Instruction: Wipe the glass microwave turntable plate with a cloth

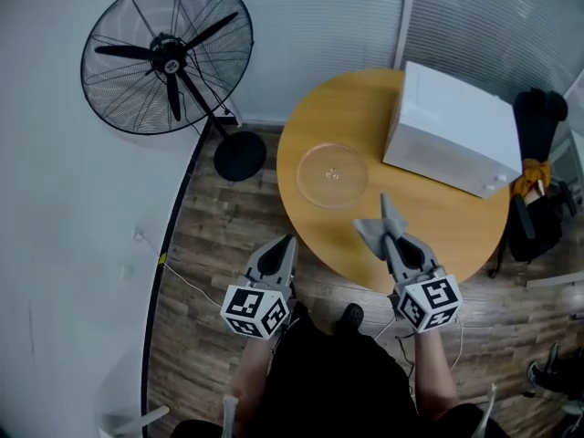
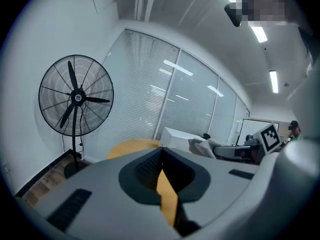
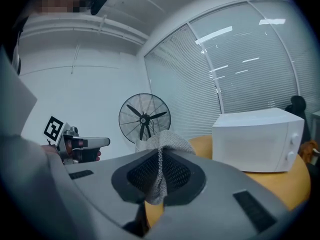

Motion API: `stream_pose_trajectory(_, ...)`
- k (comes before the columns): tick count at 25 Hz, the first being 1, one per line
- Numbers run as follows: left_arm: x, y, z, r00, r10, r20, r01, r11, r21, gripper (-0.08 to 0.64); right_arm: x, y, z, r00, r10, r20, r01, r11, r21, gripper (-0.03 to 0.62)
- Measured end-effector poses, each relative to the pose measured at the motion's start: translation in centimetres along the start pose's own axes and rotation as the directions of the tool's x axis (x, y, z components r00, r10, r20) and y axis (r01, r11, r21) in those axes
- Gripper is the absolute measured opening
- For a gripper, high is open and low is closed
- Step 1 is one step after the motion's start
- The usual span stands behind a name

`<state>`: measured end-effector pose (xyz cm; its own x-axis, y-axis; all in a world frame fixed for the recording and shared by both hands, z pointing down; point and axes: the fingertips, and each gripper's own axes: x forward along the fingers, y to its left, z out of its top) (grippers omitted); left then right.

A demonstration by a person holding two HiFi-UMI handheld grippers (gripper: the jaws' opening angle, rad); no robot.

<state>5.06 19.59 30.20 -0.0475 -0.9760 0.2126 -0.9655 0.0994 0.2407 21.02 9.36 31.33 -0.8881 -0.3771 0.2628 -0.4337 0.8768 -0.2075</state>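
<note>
Fingers (image 3: 137, 176) of the right gripper (image 3: 159, 176) clenched on a grey cloth (image 3: 161, 149), one fold bulging past their tips. Fingers (image 2: 142, 171) of the left gripper (image 2: 161, 169) pressed together on nothing. Glass turntable plate (image 1: 332, 174) lies flat on the round bench (image 1: 456, 231), at eleven o'clock from the cloth and apart from it, with the microwave (image 1: 452, 128) at two o'clock of the plate. Wiping appears not yet begun. For a clean pass the cloth fold, not the fingertips, should meet the glass, probably under light pressure in overlapping circles from centre to rim. The idle left gripper could steady the plate's nine o'clock edge, since smooth glass may slide on the bench.
</note>
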Motion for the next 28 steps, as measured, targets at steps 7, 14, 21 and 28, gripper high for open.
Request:
stream_pose_trajectory(7,1.5,7.8,1.9,0.998,-0.058,-0.026,0.060,0.997,0.058,-0.005,5.2,1.8,0.5,0.993,-0.112,-0.025,0.113,0.993,0.032,0.023)
stream_pose_trajectory(14,2.8,14.5,3.3,0.985,-0.160,-0.058,0.166,0.980,0.114,-0.005,10.2,4.9,0.6,0.977,-0.202,-0.064,0.204,0.978,0.037,0.025)
stream_pose_trajectory(21,4.2,17.3,2.5,0.961,-0.254,-0.109,0.263,0.961,0.087,-0.005,12.0,6.9,-1.2,0.953,-0.277,-0.125,0.287,0.955,0.072,0.025)
stream_pose_trajectory(28,6.1,17.0,0.9,0.938,-0.306,-0.164,0.321,0.944,0.075,-0.005,13.1,5.4,-3.1,0.936,-0.310,-0.166,0.330,0.937,0.115,0.025)
